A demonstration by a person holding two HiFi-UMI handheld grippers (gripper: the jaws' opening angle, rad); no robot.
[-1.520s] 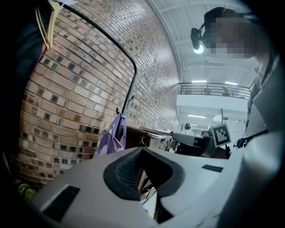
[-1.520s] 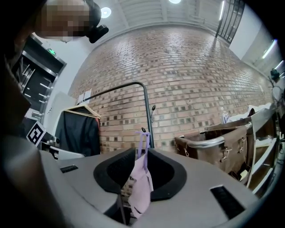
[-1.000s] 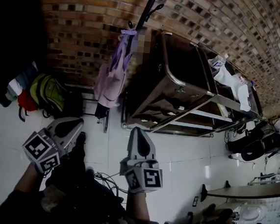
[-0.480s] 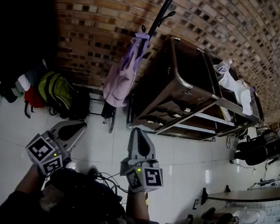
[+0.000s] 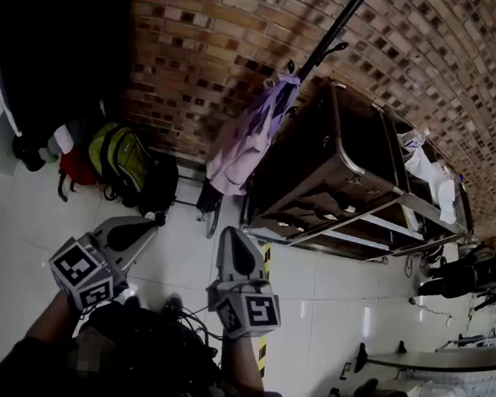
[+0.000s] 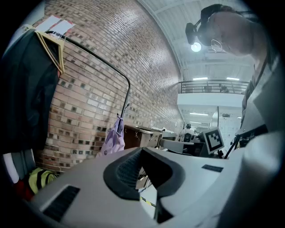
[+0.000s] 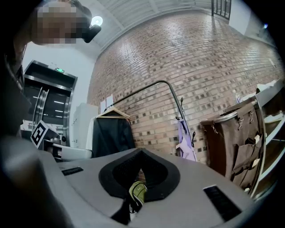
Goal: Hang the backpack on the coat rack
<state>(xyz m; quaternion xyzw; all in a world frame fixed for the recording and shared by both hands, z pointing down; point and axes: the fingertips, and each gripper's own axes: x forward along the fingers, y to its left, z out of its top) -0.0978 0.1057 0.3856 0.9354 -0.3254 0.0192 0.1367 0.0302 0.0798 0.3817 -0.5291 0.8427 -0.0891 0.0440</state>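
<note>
The left gripper (image 5: 148, 224) has its two jaws closed tip to tip, with nothing between them. The right gripper (image 5: 229, 232) is nearly closed too. Its jaws are just starting to part and nothing is gripped. Both grippers are held side by side and point out over a white tiled floor (image 5: 181, 261) towards a brick wall (image 5: 202, 40).

The backpack (image 5: 123, 157) is yellow-green with dark stripes. It sits on the floor at the foot of the wall, well apart from both grippers and ahead of the left one. In the head view its long axis runs on a slant, with the upper end towards the top left and the lower end towards the bottom right. Which end is the top cannot be made out, and no straps show. A black bag (image 5: 157, 189) touches its lower right side and covers part of it. A red item (image 5: 78, 168) lies just beside it on the left. In the right gripper view only a small patch of the backpack shows, through the slot below the jaw tips.

The coat rack (image 5: 332, 35) is a dark pole to the right of the backpack. Its top is cut off by the upper edge of the picture. A lilac garment (image 5: 247, 136) hangs from it and hides its lower part. A metal trolley (image 5: 347, 164) stands just beside it on the right. A dark coat (image 5: 53, 44) fills the top left corner.
</note>
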